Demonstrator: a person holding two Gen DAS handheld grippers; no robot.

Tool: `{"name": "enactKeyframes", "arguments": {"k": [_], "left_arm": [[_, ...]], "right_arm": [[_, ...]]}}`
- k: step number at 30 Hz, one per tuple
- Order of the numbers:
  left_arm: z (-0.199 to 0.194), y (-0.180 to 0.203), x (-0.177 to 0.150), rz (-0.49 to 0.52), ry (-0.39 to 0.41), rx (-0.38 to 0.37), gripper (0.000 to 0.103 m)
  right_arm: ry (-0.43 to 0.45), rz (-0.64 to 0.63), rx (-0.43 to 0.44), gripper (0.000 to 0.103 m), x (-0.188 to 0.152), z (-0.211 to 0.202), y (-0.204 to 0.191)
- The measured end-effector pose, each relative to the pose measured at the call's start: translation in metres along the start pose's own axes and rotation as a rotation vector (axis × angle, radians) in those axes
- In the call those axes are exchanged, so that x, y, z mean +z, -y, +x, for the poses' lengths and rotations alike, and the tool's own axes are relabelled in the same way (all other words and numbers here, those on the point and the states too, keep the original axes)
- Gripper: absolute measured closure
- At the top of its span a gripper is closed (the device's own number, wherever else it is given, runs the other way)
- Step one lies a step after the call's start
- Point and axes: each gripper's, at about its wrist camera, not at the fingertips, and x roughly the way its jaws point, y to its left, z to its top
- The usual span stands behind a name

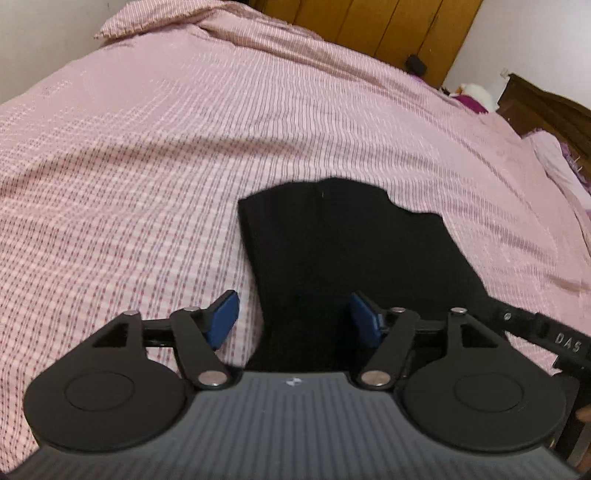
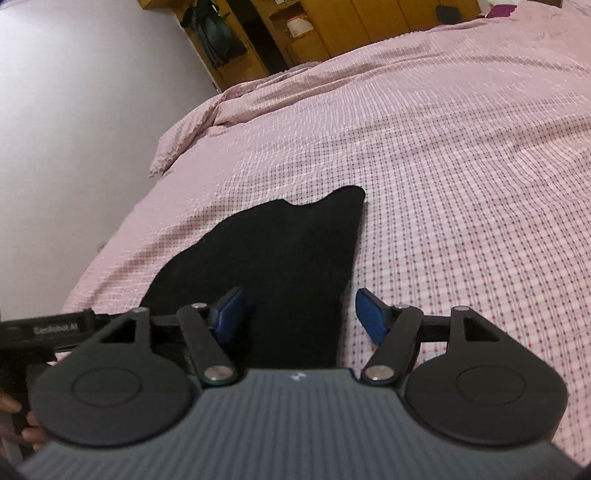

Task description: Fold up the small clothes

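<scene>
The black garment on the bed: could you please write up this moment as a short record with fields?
surface: pink checked bedspread
garment: black fabric garment, lying flat on the bedspread
garment shape: uneven far edge, one side reaching farther
left gripper: jaws open, nothing held, one blue pad over the bedspread, the other over the garment
right gripper: jaws open, nothing held, straddling the garment's near edge
background: yellow wooden cabinets

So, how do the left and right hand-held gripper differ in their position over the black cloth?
The left hand-held gripper straddles the left edge of the black folded cloth; the right hand-held gripper straddles its right edge. Each has its outer blue pad over the pink checked bedspread. Both are open and hold nothing.
</scene>
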Motion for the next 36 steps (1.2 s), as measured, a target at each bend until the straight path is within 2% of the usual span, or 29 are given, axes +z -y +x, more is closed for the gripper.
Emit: {"name": "enactKeyframes", "arguments": {"k": [6,12,17,27,34,36], "left_arm": [[0.005,-0.008,-0.007,-0.025,-0.042,-0.015,0.023],[0.008,-0.014,-0.01,-0.035,-0.045,-0.035,0.021],[0.01,-0.017,-0.011,-0.034,-0.043,-0.045,0.02],[0.017,-0.015,-0.015,-0.001,-0.045,-0.053,0.014],[0.026,-0.024,-0.014,-0.02,-0.058,-0.127,0.011],[0.027,-0.027,-0.015,-0.041,-0.062,-0.177,0.013]], "right_arm": [[-0.042,0.057,0.044,0.033,-0.003,0.002,0.01],[-0.107,0.131,0.097,0.032,-0.011,0.015,0.018],[-0.103,0.104,0.103,0.03,-0.017,0.016,0.016],[-0.137,0.134,0.136,0.026,-0.015,0.022,0.019],[-0.139,0.127,0.166,0.027,-0.014,0.032,0.012],[-0.127,0.139,0.164,0.036,-0.016,0.031,0.011]]}}
